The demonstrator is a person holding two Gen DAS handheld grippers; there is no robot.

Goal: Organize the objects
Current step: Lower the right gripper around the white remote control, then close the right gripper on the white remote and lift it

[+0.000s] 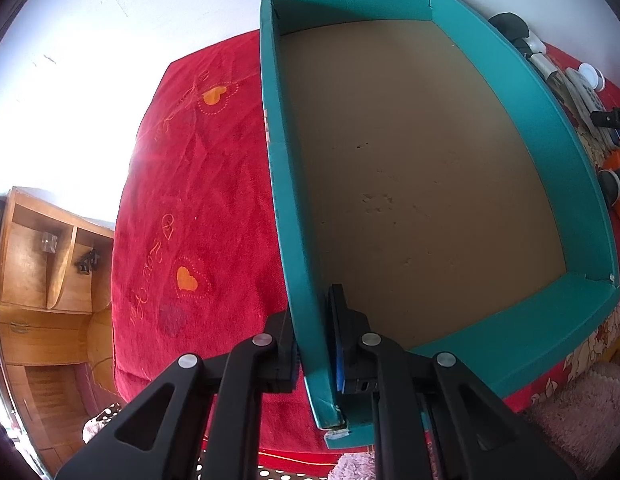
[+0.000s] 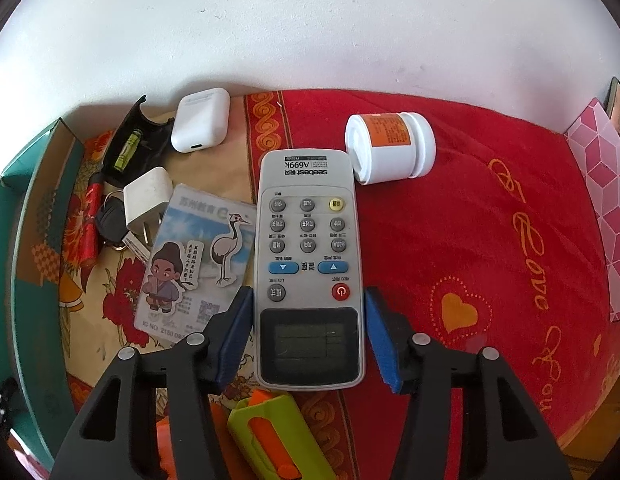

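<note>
Progress: box (image 1: 430, 184) empty, brown floor bare, teal walls. Nothing sorted into it yet, so I judge the task barely begun; every loose item left to move.

Left gripper (image 1: 316, 340) clamped tight on the box's near-left wall, one pad outside, one inside. Looks like it steadies the box on the red cloth (image 1: 198, 208). Wooden shelf (image 1: 42, 264) off to the far left, not part of the job.

Right wrist view, left to right: box wall at the left edge, then the clutter lying outside it on the cloth — red tube (image 2: 90, 224), black level (image 2: 130, 144) with green vial, keys (image 2: 110, 220), white plug (image 2: 146, 200), earbud case (image 2: 201, 120), card (image 2: 194, 256) with cartoon stickers. Green cutter (image 2: 274, 436) at the bottom, close under the gripper.

Remote (image 2: 310, 268) next: grey-white, long, flat, lying face up with screen end nearest the camera, buttons and brand label upside down from here. It overlaps the card's right edge.

Right gripper (image 2: 310, 334) straddles the remote's screen end; left blue pad seems to touch its side, right pad shows a thin gap. Not a firm grip yet, jaws parted around it. Likely the first item to go.

White jar (image 2: 390, 148) on its side, orange label, just beyond the remote's top right corner. Pink paper (image 2: 606, 216) at far right
</note>
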